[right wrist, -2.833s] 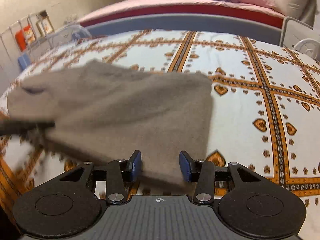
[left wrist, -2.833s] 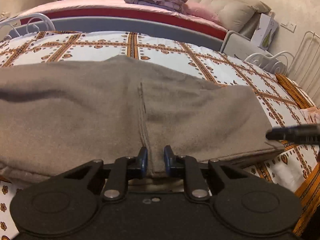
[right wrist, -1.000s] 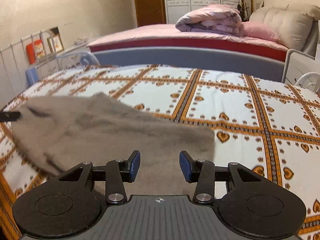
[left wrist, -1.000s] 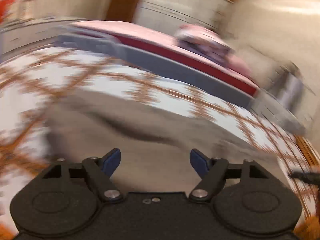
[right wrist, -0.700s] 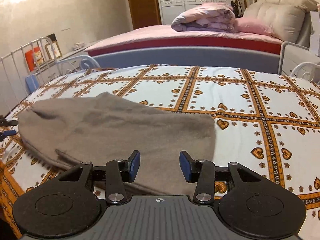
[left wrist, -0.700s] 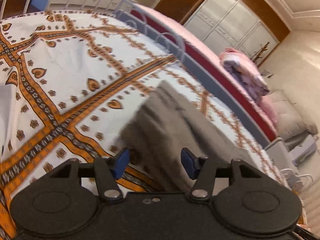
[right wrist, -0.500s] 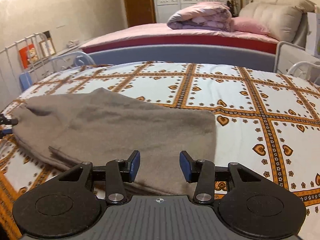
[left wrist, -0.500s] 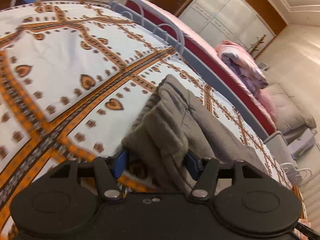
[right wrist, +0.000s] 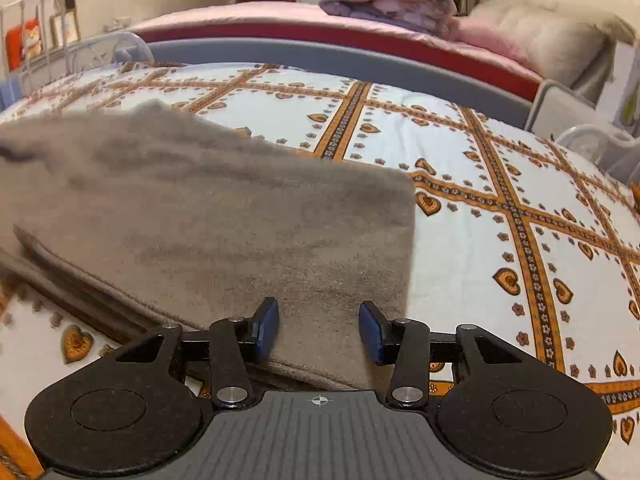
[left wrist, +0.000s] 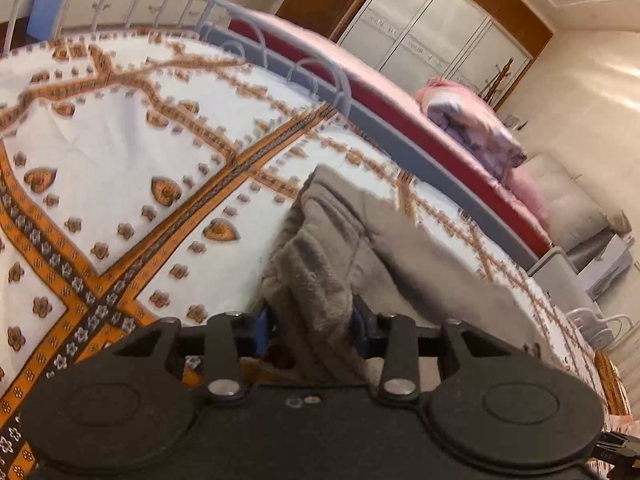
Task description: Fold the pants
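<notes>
The grey fleece pants (right wrist: 224, 216) lie folded lengthwise across the patterned bed cover (right wrist: 500, 208). In the left wrist view the bunched end of the pants (left wrist: 320, 264) sits between the blue pads of my left gripper (left wrist: 310, 326), whose jaws stand against the cloth on both sides. My right gripper (right wrist: 318, 330) is open, its pads over the near right end of the pants without pinching them.
A white metal bed rail (left wrist: 160, 12) runs along the far left edge. Behind it is a second bed (right wrist: 320, 36) with a rolled quilt (right wrist: 392, 0) and pillows. A white rail end (right wrist: 588, 140) stands at the right edge.
My left gripper let go of the pants' near edge, swung to their left end, and narrowed onto the bunched cloth. My right gripper stayed open and drew closer over the right end.
</notes>
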{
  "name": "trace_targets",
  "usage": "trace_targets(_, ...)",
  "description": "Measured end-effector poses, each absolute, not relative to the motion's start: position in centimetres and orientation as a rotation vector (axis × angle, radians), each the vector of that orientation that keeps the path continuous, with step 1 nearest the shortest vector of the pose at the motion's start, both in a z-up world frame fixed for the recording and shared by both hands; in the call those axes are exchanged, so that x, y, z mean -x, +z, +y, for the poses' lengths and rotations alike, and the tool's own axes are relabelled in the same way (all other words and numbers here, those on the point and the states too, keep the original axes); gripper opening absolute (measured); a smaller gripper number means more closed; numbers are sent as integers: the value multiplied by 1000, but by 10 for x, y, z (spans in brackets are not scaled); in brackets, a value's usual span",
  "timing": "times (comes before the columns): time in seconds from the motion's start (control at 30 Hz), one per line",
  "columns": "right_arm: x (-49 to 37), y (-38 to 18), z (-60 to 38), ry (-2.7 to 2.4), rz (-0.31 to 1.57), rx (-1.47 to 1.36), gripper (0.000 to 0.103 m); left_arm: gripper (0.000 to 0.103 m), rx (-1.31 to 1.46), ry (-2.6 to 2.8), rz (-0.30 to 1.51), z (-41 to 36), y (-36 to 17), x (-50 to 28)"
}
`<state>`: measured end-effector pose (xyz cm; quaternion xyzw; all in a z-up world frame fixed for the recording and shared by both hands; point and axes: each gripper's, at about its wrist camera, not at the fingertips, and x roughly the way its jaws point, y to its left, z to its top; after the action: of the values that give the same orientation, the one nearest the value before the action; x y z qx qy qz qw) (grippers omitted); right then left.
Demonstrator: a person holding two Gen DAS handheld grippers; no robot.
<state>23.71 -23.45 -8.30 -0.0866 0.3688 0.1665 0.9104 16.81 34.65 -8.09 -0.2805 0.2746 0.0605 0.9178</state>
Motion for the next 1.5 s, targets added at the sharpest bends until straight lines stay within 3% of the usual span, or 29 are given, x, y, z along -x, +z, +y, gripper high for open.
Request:
trace_targets(0.17, -229, -56, -250, 354, 694, 93, 45, 29, 577, 29, 416, 312, -38, -169)
trace_targets(0.37, -233, -26, -288, 339, 681, -130, 45, 25, 413, -163, 386, 204, 6, -197)
trace_targets(0.63, -238, -13, -328, 332, 685, -379, 45, 25, 266, -451, 489, 34, -11, -242)
trace_targets(0.67, -238, -14, -333, 326, 687, -397, 45, 19, 248, -514, 514, 13, -18, -246)
trace_targets(0.7, -240, -14, -339, 327, 694, -421, 45, 20, 244, -584, 556, -8, -26, -249)
trace_targets(0.77, -244, -19, -348, 342, 719, -487, 49, 56, 204, -596, 598, -36, -38, -251)
trace_targets(0.8, -244, -21, -351, 339, 727, -512, 66, 57, 183, -577, 592, -40, -42, -252)
trace_targets(0.87, -243, -24, -355, 330, 733, -560, 75, 47, 194, -536, 616, -33, -49, -258)
trace_targets(1.23, -245, -34, -319, 509, 801, -664, 74, 43, 251, -260, 599, 49, -33, -252)
trace_targets(1.5, -256, -74, -283, 598, 960, -922, 74, 43, 255, -140, 622, 110, -23, -224)
